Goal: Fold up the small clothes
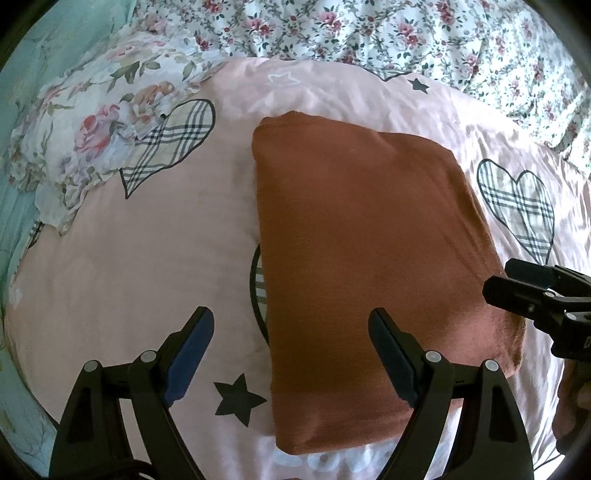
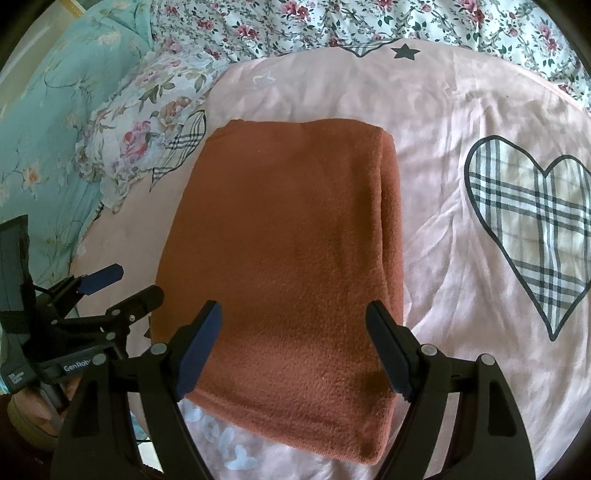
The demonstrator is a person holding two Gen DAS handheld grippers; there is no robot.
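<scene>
A rust-orange garment (image 1: 369, 258) lies folded into a neat rectangle on a pink bedsheet (image 1: 147, 266); it also fills the middle of the right wrist view (image 2: 280, 251). My left gripper (image 1: 291, 325) is open and empty, hovering over the garment's near left edge. My right gripper (image 2: 293, 317) is open and empty above the garment's near end. The right gripper shows at the right edge of the left wrist view (image 1: 535, 295), beside the garment's right side. The left gripper shows at the left of the right wrist view (image 2: 122, 284), open.
The pink sheet (image 2: 461, 184) has plaid hearts (image 2: 532, 221) and black stars (image 1: 238, 398). A crumpled floral cloth (image 1: 96, 147) lies at the far left. A floral quilt (image 1: 406, 29) runs along the back. Teal bedding (image 2: 40, 155) is at the left.
</scene>
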